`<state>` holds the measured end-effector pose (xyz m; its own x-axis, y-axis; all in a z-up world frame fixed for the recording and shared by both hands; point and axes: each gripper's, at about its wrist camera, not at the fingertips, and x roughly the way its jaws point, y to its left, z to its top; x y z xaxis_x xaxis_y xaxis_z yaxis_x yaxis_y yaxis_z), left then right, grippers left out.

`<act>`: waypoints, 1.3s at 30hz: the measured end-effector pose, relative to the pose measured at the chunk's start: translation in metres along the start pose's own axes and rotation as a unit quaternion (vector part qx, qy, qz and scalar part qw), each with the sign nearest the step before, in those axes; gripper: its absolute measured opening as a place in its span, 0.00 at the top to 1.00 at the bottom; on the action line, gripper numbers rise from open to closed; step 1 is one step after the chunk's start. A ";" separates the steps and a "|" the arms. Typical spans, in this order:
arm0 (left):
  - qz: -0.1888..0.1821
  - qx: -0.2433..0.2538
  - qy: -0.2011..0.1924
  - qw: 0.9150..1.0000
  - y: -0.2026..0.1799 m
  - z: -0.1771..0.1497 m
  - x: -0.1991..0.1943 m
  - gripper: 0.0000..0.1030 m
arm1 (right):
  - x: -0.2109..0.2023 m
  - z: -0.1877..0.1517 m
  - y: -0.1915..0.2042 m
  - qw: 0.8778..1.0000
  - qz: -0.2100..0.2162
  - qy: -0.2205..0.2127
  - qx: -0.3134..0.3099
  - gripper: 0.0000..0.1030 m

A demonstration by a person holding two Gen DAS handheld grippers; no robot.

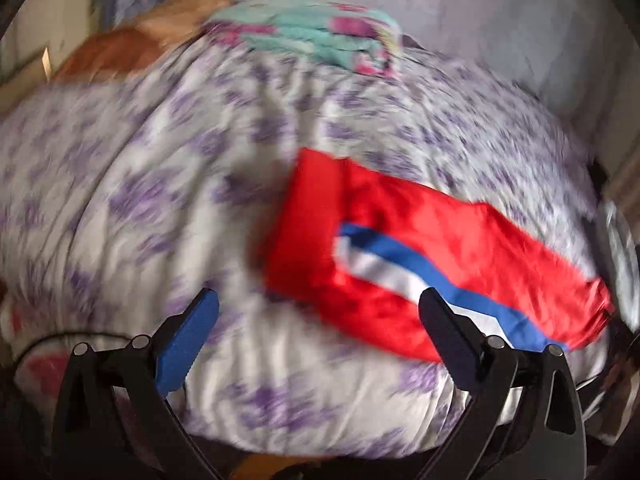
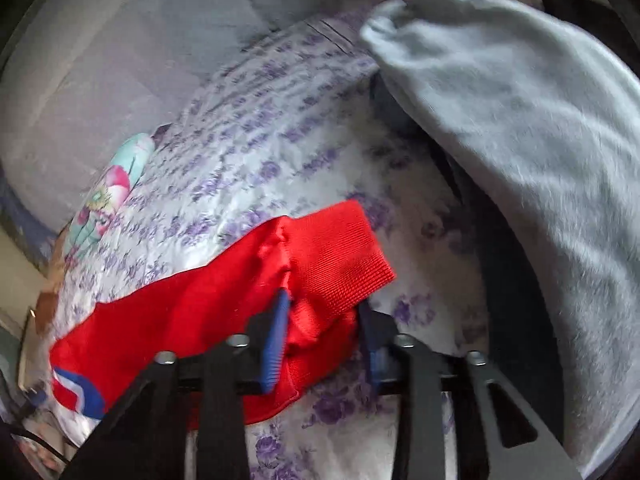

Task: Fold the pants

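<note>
The red pants with a blue and white side stripe lie folded on the floral bedspread, right of centre in the left wrist view. My left gripper is open and empty above the bedspread, its right finger over the pants' near edge. In the right wrist view my right gripper is shut on the red pants beside the ribbed cuff, with bunched fabric between its blue pads.
The white and purple floral bedspread covers the bed. A folded teal and pink blanket lies at the far edge. A grey fleece garment lies at the right. Orange cloth sits far left.
</note>
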<state>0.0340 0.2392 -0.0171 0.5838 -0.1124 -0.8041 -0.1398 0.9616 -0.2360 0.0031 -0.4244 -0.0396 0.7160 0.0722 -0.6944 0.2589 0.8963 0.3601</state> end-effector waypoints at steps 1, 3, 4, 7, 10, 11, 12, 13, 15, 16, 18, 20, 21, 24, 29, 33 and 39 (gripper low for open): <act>-0.007 -0.012 0.001 1.000 0.006 0.000 -0.001 0.05 | -0.003 0.000 0.001 1.000 0.000 -0.004 -0.004 0.74; -0.030 -0.037 0.004 0.999 0.014 0.003 0.003 0.05 | -0.005 -0.001 0.003 1.000 -0.005 -0.010 -0.012 0.75; -0.044 -0.039 0.007 0.998 0.010 0.005 0.007 0.05 | -0.005 0.000 0.004 1.000 -0.005 -0.012 -0.013 0.75; -0.058 -0.033 0.018 0.998 -0.004 0.011 0.024 0.05 | -0.007 0.000 0.006 1.000 -0.006 -0.016 -0.016 0.75; -0.053 -0.051 0.045 0.996 -0.013 0.014 0.047 0.18 | -0.009 -0.002 0.002 1.000 -0.004 -0.014 -0.014 0.75; -0.043 -0.058 0.046 0.996 -0.012 0.014 0.050 0.36 | -0.009 -0.002 0.002 1.000 -0.004 -0.013 -0.014 0.75; -0.037 -0.060 0.046 0.996 -0.010 0.013 0.049 0.43 | -0.009 -0.003 0.002 1.000 -0.004 -0.013 -0.014 0.75; -0.035 -0.065 0.045 0.996 -0.009 0.014 0.048 0.53 | -0.009 -0.003 0.002 1.000 -0.005 -0.014 -0.015 0.75; -0.039 -0.075 0.032 0.996 -0.003 0.016 0.037 0.63 | -0.008 -0.003 0.002 1.000 -0.005 -0.013 -0.016 0.74; -0.045 -0.078 0.025 0.996 -0.002 0.017 0.030 0.64 | -0.008 -0.003 0.002 1.000 -0.005 -0.014 -0.016 0.74; -0.042 -0.072 0.018 0.996 -0.005 0.020 0.022 0.64 | -0.007 -0.004 0.002 1.000 -0.007 -0.013 -0.019 0.74; -0.028 -0.057 0.007 0.998 -0.011 0.023 0.019 0.67 | -0.007 -0.004 0.002 1.000 -0.008 -0.014 -0.022 0.74; -0.024 -0.053 0.005 0.998 -0.014 0.025 0.020 0.68 | -0.009 -0.004 0.002 1.000 -0.008 -0.015 -0.022 0.74; -0.019 -0.046 -0.009 0.999 -0.018 0.036 0.014 0.69 | -0.018 -0.004 0.006 0.999 0.003 -0.025 -0.023 0.74; 0.029 -0.017 -0.018 0.999 -0.017 0.046 0.021 0.69 | -0.033 -0.011 0.022 0.997 0.001 -0.032 -0.064 0.75; 0.047 -0.002 0.036 0.998 -0.005 0.030 0.053 0.43 | -0.015 -0.022 0.003 0.999 -0.022 0.003 -0.046 0.64; 0.039 0.002 0.018 0.999 0.003 0.019 0.018 0.17 | -0.048 -0.020 -0.022 0.999 -0.024 -0.045 0.016 0.31</act>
<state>0.0596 0.2452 -0.0216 0.5423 -0.0465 -0.8389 -0.1802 0.9688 -0.1702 -0.0495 -0.4386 -0.0266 0.7573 -0.0118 -0.6530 0.3139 0.8833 0.3481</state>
